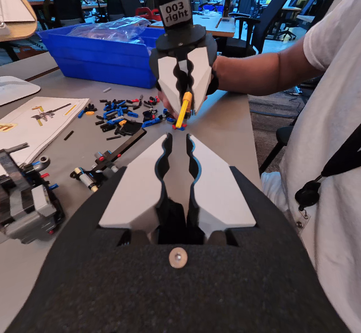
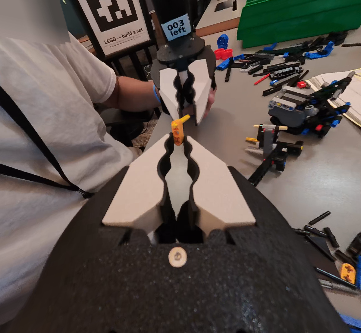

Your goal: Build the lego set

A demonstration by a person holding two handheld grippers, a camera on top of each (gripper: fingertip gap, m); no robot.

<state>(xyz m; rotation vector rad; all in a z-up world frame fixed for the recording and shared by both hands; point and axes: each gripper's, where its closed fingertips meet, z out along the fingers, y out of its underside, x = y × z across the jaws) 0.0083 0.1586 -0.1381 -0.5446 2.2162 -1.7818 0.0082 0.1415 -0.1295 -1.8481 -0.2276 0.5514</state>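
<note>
My right gripper is shut on a small orange lego connector. A yellow axle sticks out of the connector's far end. In the left wrist view the right gripper points down at me, with the connector and the axle slanting toward the grey table. My left gripper is narrowly open and empty, its tips just short of the axle's end. It faces the right gripper in the right wrist view.
A pile of loose blue, black and red pieces lies left of the grippers. An instruction booklet, a partly built model, a black sub-assembly, a blue bin and a green bin stand around. The person's torso is close by. The grippers are tip to tip, or close to it.
</note>
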